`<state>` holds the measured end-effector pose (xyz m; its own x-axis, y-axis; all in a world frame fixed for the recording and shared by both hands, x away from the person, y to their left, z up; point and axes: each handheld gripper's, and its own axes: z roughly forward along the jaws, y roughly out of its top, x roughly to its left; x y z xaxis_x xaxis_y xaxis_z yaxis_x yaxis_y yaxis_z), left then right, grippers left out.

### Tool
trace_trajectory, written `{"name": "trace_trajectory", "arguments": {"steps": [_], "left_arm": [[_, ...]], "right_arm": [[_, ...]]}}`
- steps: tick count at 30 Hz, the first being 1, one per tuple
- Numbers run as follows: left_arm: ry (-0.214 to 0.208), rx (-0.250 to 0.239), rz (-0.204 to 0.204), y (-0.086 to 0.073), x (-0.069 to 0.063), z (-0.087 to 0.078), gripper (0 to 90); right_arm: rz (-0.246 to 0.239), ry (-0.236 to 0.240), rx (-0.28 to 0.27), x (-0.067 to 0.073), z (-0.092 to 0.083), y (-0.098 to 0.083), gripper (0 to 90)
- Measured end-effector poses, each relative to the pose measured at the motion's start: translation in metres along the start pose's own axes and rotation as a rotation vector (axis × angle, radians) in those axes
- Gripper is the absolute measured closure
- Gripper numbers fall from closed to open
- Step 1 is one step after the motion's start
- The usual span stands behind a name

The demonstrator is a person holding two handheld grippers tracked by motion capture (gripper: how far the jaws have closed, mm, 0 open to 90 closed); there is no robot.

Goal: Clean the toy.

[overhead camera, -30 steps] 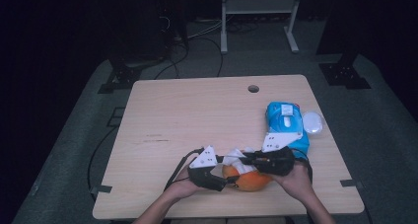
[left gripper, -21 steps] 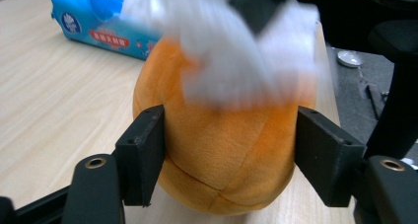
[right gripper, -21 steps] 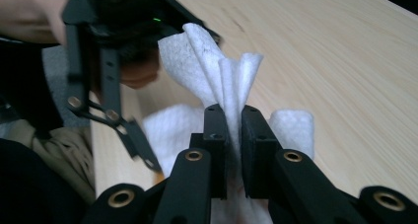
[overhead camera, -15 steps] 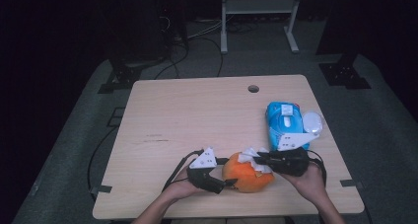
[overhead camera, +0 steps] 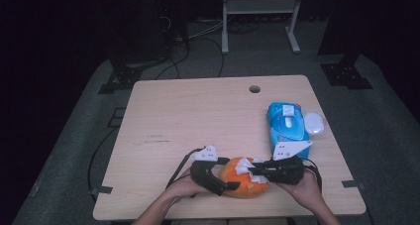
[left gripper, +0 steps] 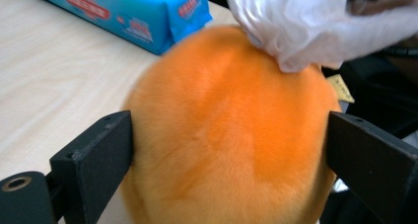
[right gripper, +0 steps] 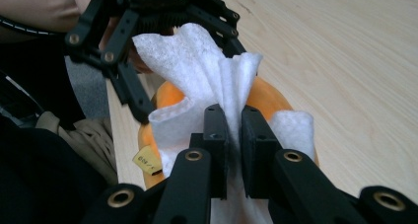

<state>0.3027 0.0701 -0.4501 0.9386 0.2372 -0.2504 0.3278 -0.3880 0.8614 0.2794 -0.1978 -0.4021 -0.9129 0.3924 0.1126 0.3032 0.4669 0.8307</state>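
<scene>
An orange plush toy (overhead camera: 243, 181) lies near the table's front edge. My left gripper (overhead camera: 232, 181) reaches it from the left. In the left gripper view its jaws have just been opening and stand wide on both sides of the toy (left gripper: 226, 115), whose fur brushes them. My right gripper (overhead camera: 251, 171) comes from the right, shut on a crumpled white wipe (overhead camera: 243, 166). The right gripper view shows the pads (right gripper: 217, 130) pinching the wipe (right gripper: 197, 61) over the toy (right gripper: 170, 95), and the wipe (left gripper: 296, 21) rests on the toy's top.
A blue pack of wipes (overhead camera: 287, 123) lies at the right of the wooden table (overhead camera: 198, 116), with a white oval lid (overhead camera: 314, 122) beside it. A cable hole (overhead camera: 254, 89) is at the back. Dark floor, cables and a metal stand lie beyond.
The right gripper has drawn the wipe to the right across the toy's top and sunk a little. The left hand has stayed in place at the toy.
</scene>
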Motion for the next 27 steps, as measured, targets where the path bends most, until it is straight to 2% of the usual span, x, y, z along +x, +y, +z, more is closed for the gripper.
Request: {"name": "trace_trajectory", "arguments": {"steps": [2, 3, 6, 9, 11, 12, 13, 14, 15, 16, 18, 19, 21, 23, 24, 27], "left_arm": [[0.007, 0.002, 0.028, 0.002, -0.001, -0.004, 19.6], [0.013, 0.002, 0.044, 0.002, -0.002, -0.006, 31.9], [0.045, -0.055, 0.084, 0.006, -0.004, -0.012, 37.2], [0.161, -0.135, 0.179, 0.017, -0.006, -0.023, 39.6], [0.257, -0.187, 0.257, 0.022, -0.005, -0.030, 39.4], [0.294, -0.195, 0.282, 0.021, -0.004, -0.032, 39.3], [0.331, -0.195, 0.281, 0.019, 0.002, -0.034, 38.8], [0.331, -0.191, 0.253, 0.016, 0.007, -0.034, 37.8], [0.316, -0.157, 0.204, 0.009, 0.017, -0.035, 37.2], [0.303, -0.128, 0.184, 0.004, 0.022, -0.034, 35.6], [0.272, -0.117, 0.169, -0.005, 0.027, -0.033, 30.5], [0.253, -0.100, 0.151, -0.004, 0.028, -0.034, 25.7], [0.246, -0.123, 0.121, 0.000, 0.028, -0.037, 18.4], [0.236, -0.156, 0.076, 0.001, 0.030, -0.038, 13.2], [0.240, -0.143, 0.075, 0.000, 0.031, -0.037, 12.4], [0.238, -0.110, 0.092, -0.004, 0.029, -0.035, 21.4]], "right_arm": [[0.011, 0.005, -0.005, -0.001, 0.000, 0.000, 81.7], [0.023, 0.017, -0.019, -0.002, -0.001, 0.002, 81.6], [0.014, -0.002, -0.021, -0.001, -0.002, 0.005, 81.6], [-0.003, -0.051, -0.056, -0.002, -0.006, 0.015, 81.8], [-0.002, -0.075, -0.109, -0.008, -0.005, 0.023, 82.0], [0.006, -0.078, -0.135, -0.013, -0.002, 0.029, 82.0], [0.009, -0.079, -0.152, -0.016, 0.002, 0.033, 82.1], [0.005, -0.088, -0.150, -0.023, 0.010, 0.039, 82.1], [0.001, -0.097, -0.139, -0.026, 0.017, 0.041, 82.1], [0.016, -0.087, -0.119, -0.033, 0.031, 0.041, 82.1], [0.022, -0.065, -0.076, -0.037, 0.048, 0.034, 82.2], [0.027, -0.053, -0.075, -0.036, 0.053, 0.029, 82.3], [0.045, -0.036, -0.088, -0.035, 0.054, 0.024, 82.3], [0.040, -0.047, -0.089, -0.032, 0.052, 0.024, 82.1], [0.041, -0.046, -0.090, -0.031, 0.052, 0.023, 82.2], [0.029, -0.052, -0.080, -0.027, 0.052, 0.021, 82.1]]}}
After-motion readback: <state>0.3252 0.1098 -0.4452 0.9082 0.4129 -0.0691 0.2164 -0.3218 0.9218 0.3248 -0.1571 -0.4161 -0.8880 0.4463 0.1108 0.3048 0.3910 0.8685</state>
